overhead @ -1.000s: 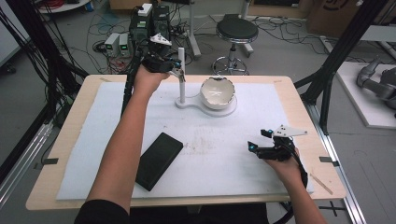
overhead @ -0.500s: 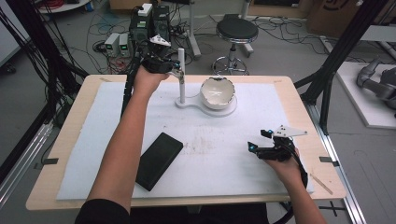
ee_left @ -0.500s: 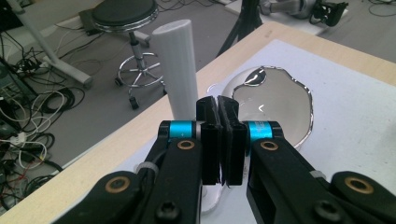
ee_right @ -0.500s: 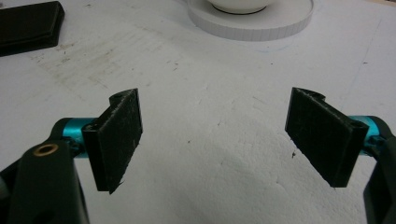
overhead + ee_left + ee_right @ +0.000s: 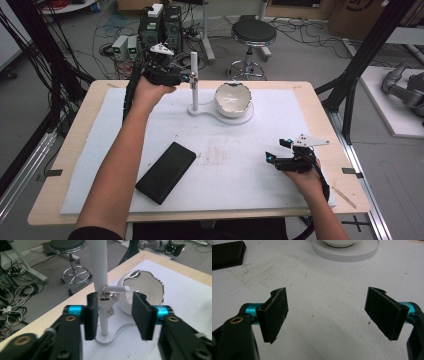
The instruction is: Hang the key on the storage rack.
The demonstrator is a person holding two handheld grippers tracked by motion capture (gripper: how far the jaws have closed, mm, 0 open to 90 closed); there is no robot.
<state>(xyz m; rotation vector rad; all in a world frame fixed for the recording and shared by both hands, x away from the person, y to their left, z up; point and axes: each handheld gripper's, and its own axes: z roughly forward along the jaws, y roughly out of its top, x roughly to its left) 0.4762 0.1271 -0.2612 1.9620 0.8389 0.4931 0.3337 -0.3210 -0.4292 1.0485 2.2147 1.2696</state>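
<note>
The left gripper (image 5: 113, 315), its fingers having just been opening and now standing apart around the small metal keys (image 5: 108, 305), is releasing them dangling from the stand's peg (image 5: 115, 288); light, hard, swinging freely, they're best pinched across the flat blades.

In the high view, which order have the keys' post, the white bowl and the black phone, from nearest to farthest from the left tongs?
1. Post: right beside the left tongs.
2. Bowl: just beyond the post, on the same white base.
3. Phone: far off, near the table's front edge.
</note>
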